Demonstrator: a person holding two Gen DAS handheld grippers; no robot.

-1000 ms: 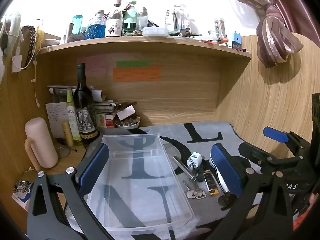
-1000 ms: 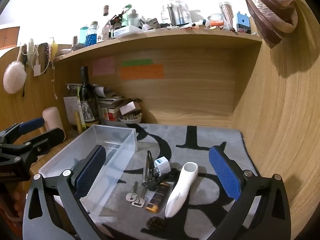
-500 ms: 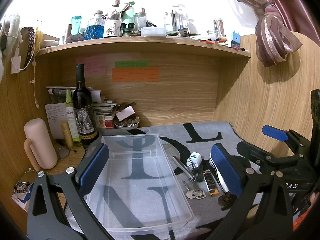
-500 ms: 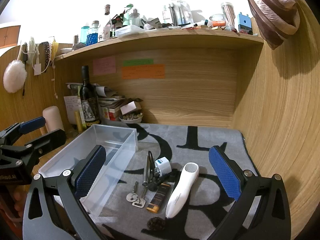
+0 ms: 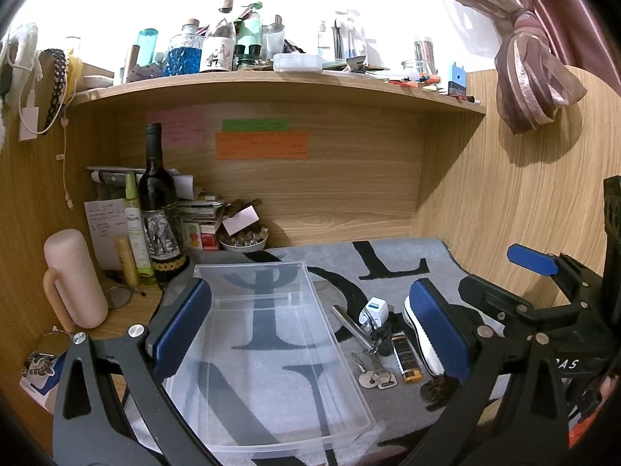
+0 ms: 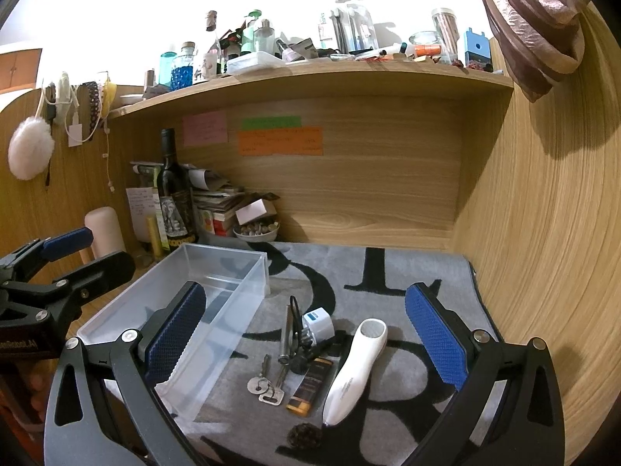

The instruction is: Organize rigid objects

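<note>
An empty clear plastic bin point(image 5: 268, 349) sits on the grey lettered mat; it also shows in the right wrist view point(image 6: 217, 275). Right of it lies a cluster: keys point(image 6: 264, 386), a metal tool point(image 6: 288, 330), a white charger plug point(image 6: 319, 323), a black-and-amber lighter point(image 6: 308, 388), a white handheld device point(image 6: 355, 369) and a dark round piece point(image 6: 304, 435). My left gripper point(image 5: 306, 326) is open and empty above the bin. My right gripper point(image 6: 306, 338) is open and empty above the cluster.
A wine bottle point(image 5: 159, 209), a pink flask point(image 5: 73, 279), papers and a small bowl point(image 5: 243, 239) crowd the back left corner. A wooden wall point(image 6: 543, 252) bounds the mat on the right. A cluttered shelf point(image 5: 271, 77) hangs overhead.
Both views have shifted very slightly; the grippers stay open and nothing on the mat has moved.
</note>
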